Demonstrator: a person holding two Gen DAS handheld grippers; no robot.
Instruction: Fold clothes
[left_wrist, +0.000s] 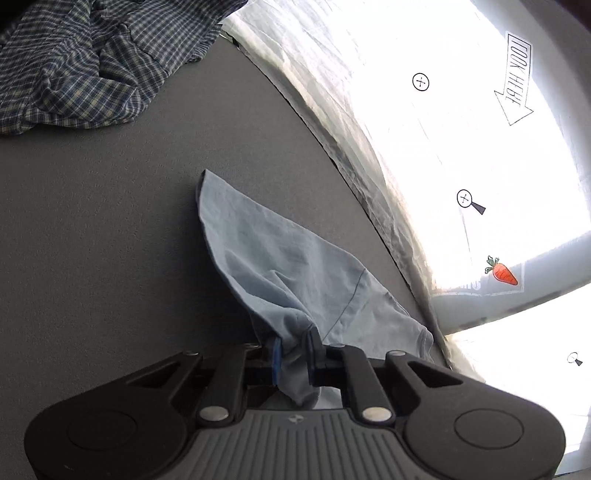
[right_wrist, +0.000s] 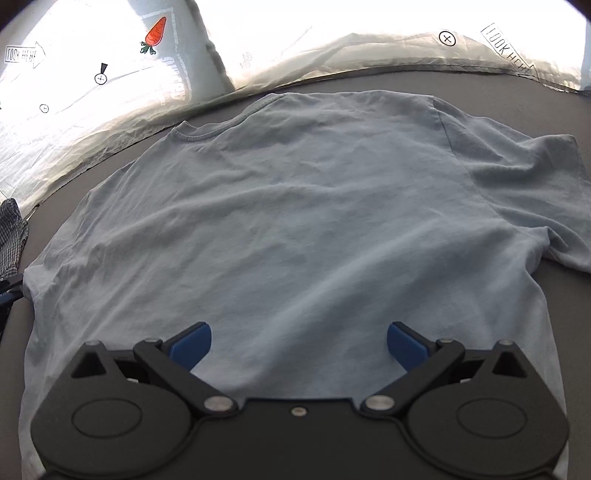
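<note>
Left gripper (left_wrist: 295, 360), as I read it from its own wrist view, is clamped tight on a bunched fold of the light blue T-shirt (right_wrist: 295, 221), with cloth pinched between its blue pads (left_wrist: 276, 356) and a sleeve trailing away across the grey table (left_wrist: 110, 221). My right gripper (right_wrist: 298, 341) hangs over the lower body of the same shirt with its jaws spread wide and nothing between them; whether its fingertips touch the cloth I cannot tell. In the right wrist view the shirt lies spread nearly flat, collar (right_wrist: 207, 133) towards the far edge of the table, its other sleeve (right_wrist: 535, 192) lying out to the side, a few shallow wrinkles across the body. I judge the task to be at its start: the shirt is laid out and one sleeve is taken up, but no fold is yet made; both sleeves and the body remain to be turned in. A crumpled checked shirt (left_wrist: 81, 66) waits unfolded on the table well apart, and a bright crinkled sheet with printed marks (left_wrist: 461, 110) hangs behind the table's far edge; neither obstructs the fold.
</note>
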